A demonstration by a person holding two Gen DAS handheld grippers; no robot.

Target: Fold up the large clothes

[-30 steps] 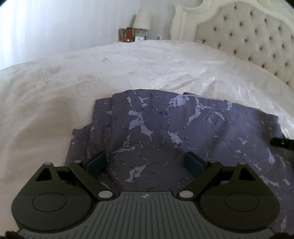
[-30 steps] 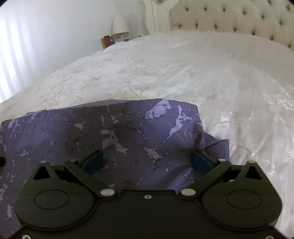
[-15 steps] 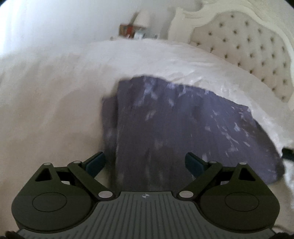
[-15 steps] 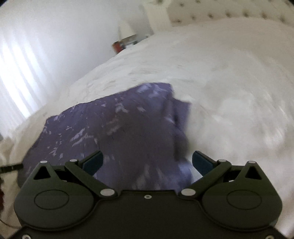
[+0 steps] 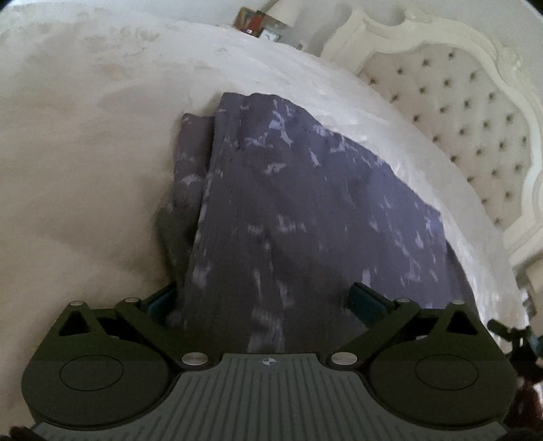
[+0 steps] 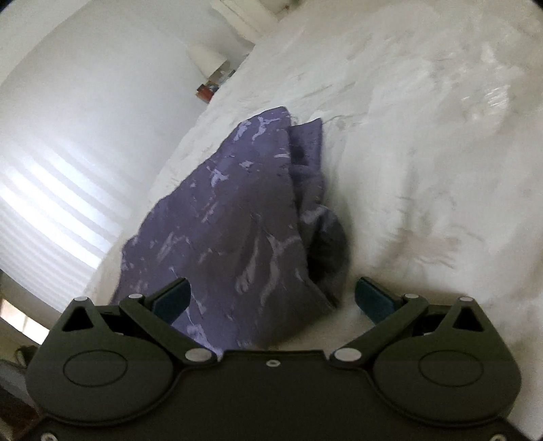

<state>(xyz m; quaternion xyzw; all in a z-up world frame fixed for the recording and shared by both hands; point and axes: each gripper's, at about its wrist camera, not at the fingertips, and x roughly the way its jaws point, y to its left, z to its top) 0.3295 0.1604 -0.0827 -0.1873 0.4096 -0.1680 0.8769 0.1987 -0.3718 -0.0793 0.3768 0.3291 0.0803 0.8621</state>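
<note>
The left gripper [image 5: 266,298] stands wide, its jaws having just opened further, with the near end of the cloth [image 5: 305,210] lying between the blue pads but pressed by neither. The right gripper [image 6: 271,295] is also spread wide; the cloth's [image 6: 237,217] near corner lies between its pads, closer to the left one, and nothing grips it.

The cloth is purple with pale marbled streaks, folded into a flat stack on the bed [image 5: 85,169]. In the left view, lower layers stick out along its left edge; in the right view, a rumpled darker fold bulges out along its right edge.

The white bedspread is wrinkled around it. Beyond, a tufted cream headboard [image 5: 475,112] rises at the right of the left view, with a lamp [image 5: 285,12] by the bed's far corner. The right view shows a bright window blind [image 6: 51,203] at left.
</note>
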